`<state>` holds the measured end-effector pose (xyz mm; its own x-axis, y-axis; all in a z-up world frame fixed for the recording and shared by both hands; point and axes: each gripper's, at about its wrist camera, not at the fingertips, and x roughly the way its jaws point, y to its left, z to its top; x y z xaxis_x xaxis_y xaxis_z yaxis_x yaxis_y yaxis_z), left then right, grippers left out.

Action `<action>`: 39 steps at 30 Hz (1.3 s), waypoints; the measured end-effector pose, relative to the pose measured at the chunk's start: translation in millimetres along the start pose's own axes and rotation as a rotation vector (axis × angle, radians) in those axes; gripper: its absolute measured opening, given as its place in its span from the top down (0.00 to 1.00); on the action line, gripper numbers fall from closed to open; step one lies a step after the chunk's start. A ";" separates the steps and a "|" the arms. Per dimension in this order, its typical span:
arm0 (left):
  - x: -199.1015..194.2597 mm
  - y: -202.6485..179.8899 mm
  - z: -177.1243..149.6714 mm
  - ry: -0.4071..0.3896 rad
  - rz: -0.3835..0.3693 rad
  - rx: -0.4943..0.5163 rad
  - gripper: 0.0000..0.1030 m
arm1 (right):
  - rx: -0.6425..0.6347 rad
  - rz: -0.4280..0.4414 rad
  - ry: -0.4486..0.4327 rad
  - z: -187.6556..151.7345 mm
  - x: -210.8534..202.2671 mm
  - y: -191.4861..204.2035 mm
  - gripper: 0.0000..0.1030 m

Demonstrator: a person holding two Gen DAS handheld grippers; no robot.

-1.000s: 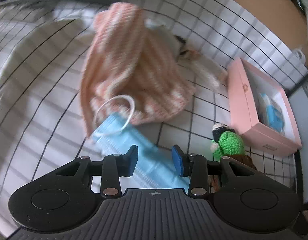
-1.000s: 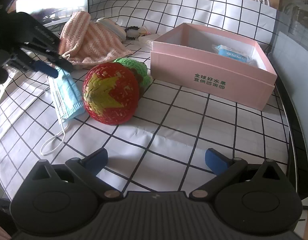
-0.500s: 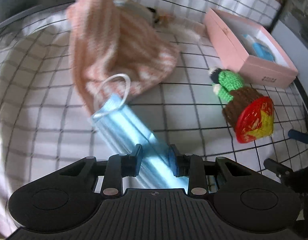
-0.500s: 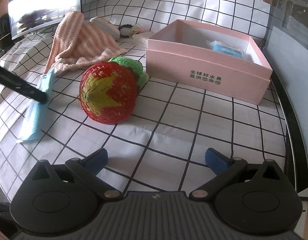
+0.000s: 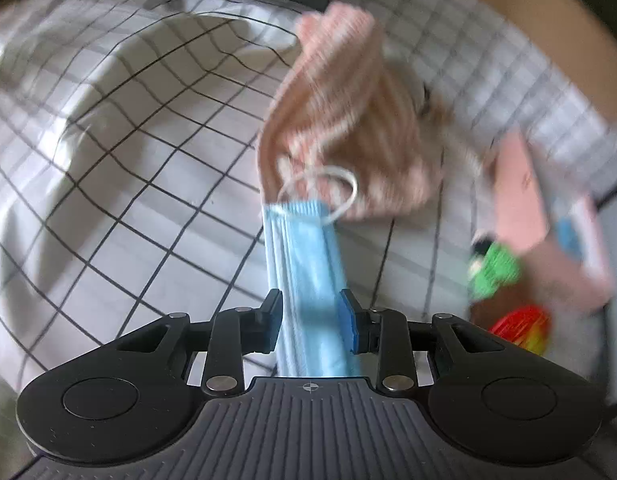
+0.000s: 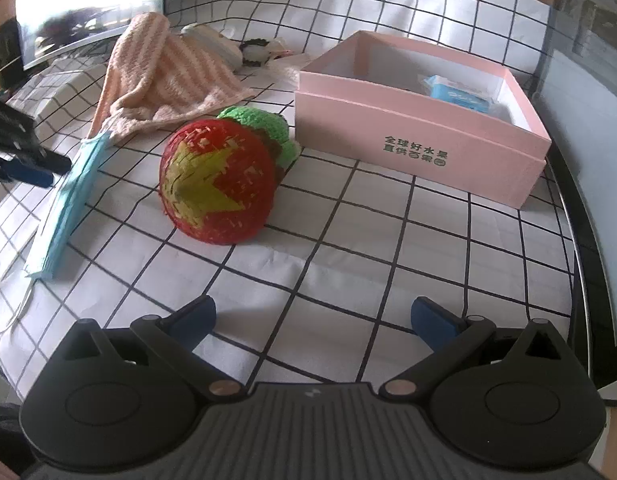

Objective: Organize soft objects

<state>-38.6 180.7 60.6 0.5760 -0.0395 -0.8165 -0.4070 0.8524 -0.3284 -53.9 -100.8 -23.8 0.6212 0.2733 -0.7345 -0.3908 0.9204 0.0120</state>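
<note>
My left gripper (image 5: 310, 318) is shut on a light blue face mask (image 5: 306, 264), folded lengthwise, its white ear loop (image 5: 328, 184) sticking out ahead. In the right wrist view the mask (image 6: 68, 196) hangs off the cloth at the left, held by the left gripper (image 6: 48, 168). A pink striped knitted cloth (image 6: 164, 76) lies behind it. A red and yellow crocheted toy with green top (image 6: 218, 182) lies mid-table. My right gripper (image 6: 312, 320) is open and empty above the cloth in front.
An open pink box (image 6: 424, 132) holding a blue tissue pack (image 6: 460, 94) stands at the right. Small items (image 6: 252, 50) lie behind the knitted cloth. A monitor (image 6: 88, 4) is at the far left. The table edge (image 6: 580, 240) runs along the right.
My left gripper closed on the mask and lifted it off the table, then swung its view back leftward. The right gripper has barely moved.
</note>
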 end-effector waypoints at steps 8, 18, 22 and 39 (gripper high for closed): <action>19.5 -23.7 -22.7 0.039 0.075 0.113 0.31 | -0.032 0.024 -0.012 -4.1 -3.6 -1.6 0.00; 31.2 -35.1 -26.8 0.004 0.125 0.165 0.27 | -0.042 0.040 -0.026 -5.6 -3.7 -4.0 0.00; 31.6 -25.1 -20.4 -0.014 0.146 0.169 0.23 | -0.056 0.049 -0.014 -2.4 -2.9 -4.0 0.00; -3.0 -6.4 -56.9 0.017 0.076 0.311 0.79 | -0.008 0.073 0.032 98.1 44.1 45.7 0.14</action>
<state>-78.1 145.6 38.1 0.5391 0.0235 -0.8419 -0.2102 0.9717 -0.1075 22.2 -19.3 10.9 0.5690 0.3301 -0.7531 -0.4392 0.8963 0.0610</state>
